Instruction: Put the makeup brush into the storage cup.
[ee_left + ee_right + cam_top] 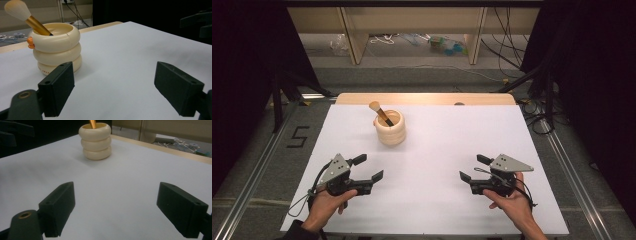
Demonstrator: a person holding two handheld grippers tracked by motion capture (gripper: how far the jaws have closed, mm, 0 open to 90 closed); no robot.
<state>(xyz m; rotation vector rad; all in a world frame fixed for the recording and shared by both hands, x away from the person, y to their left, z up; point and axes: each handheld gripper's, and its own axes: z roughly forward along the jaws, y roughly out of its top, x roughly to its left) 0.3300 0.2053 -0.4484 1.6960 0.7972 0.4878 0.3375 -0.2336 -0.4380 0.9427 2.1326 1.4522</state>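
While a brush (380, 114) leans inside the cream pot (390, 129), both grippers, left (368, 168) and right (474, 168), rest spread wide, holding nothing.

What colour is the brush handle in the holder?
Gold, on the brush in the cream holder; clearest in the left gripper view.

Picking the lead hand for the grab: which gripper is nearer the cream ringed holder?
Left. The left gripper sits just in front of the cream ringed holder, slightly to its left. The right gripper is farther off, in front and well to its right. Both are open.
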